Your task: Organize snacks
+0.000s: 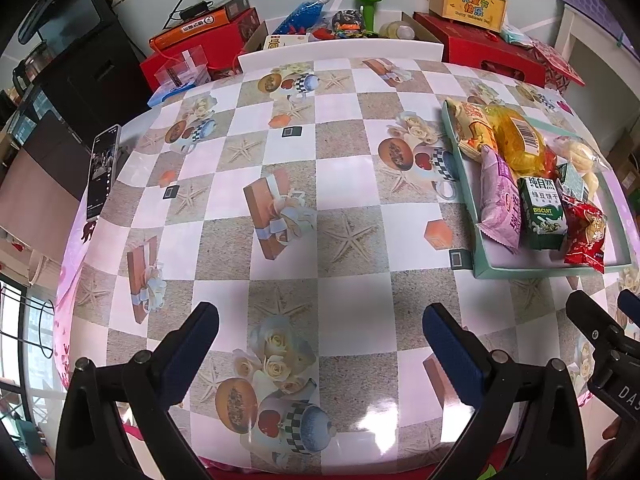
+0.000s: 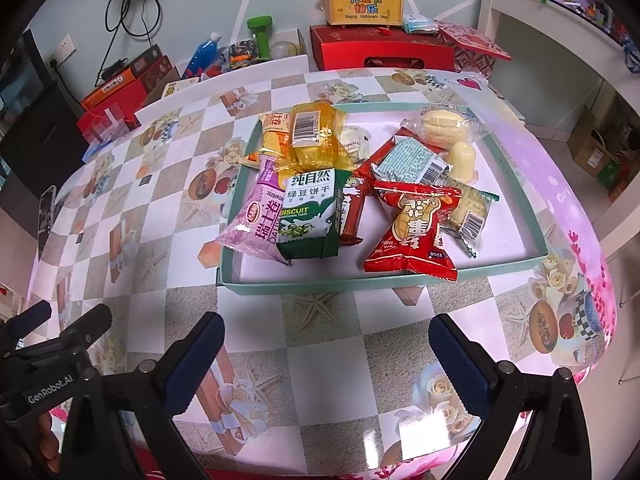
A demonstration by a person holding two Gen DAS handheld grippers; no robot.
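My right tool (image 2: pixel 324 356) and left tool (image 1: pixel 320 344) both gape empty over the bench's near edge. The snack tray (image 2: pixel 304 286) sits straight ahead of the right one, toward the right edge, so I judge the right nearer.

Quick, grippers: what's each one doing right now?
Left gripper: open, holding nothing, above bare tablecloth.
Right gripper: open, holding nothing, short of the snack tray.
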